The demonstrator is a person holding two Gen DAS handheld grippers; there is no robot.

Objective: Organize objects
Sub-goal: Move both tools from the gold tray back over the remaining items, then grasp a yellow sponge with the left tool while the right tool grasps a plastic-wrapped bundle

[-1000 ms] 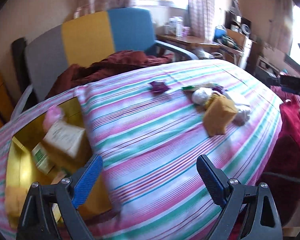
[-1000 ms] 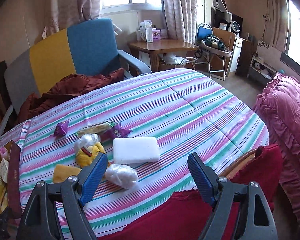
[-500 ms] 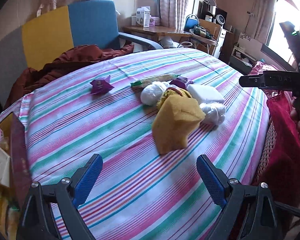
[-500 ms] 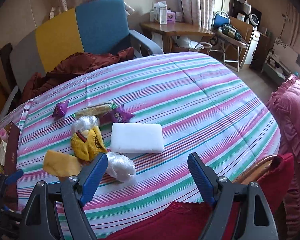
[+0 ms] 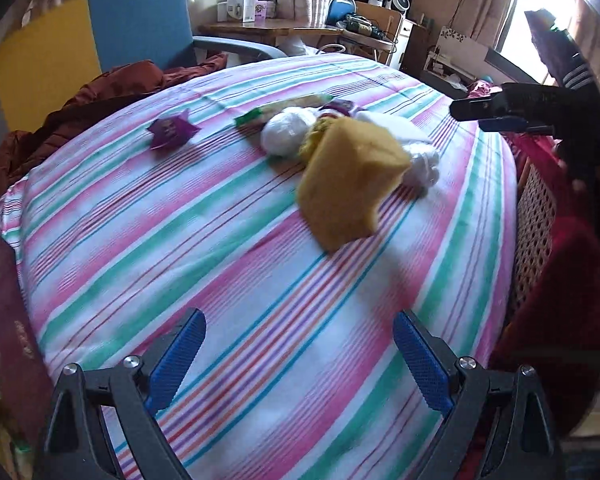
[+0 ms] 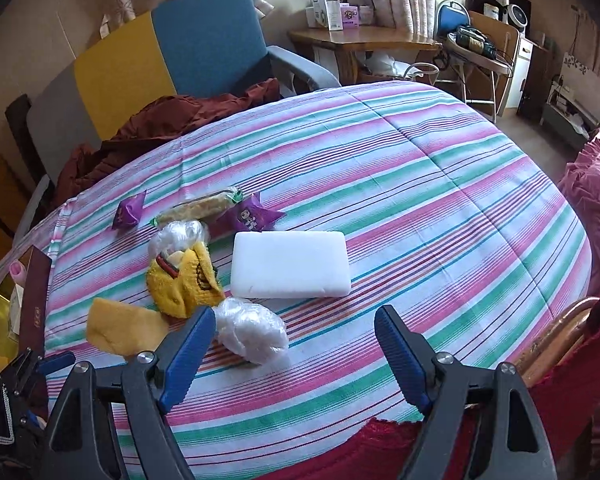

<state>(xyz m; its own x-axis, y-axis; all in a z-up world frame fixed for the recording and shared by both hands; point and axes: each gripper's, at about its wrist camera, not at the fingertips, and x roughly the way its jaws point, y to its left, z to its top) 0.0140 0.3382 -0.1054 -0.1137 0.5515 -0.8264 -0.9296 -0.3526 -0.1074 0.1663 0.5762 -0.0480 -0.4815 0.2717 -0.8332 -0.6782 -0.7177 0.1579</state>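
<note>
Both grippers' fingers [image 5: 296,360] [image 6: 294,354] stood open, empty; reaching the yellow sponge [image 5: 350,184] might nudge the probably loose plastic ball [image 6: 252,334] aside

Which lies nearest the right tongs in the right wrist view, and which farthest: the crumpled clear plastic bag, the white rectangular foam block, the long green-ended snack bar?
1. Crumpled clear plastic bag, just ahead of the left finger.
2. White rectangular foam block, mid-table.
3. Long green-ended snack bar, behind, toward the left.
</note>
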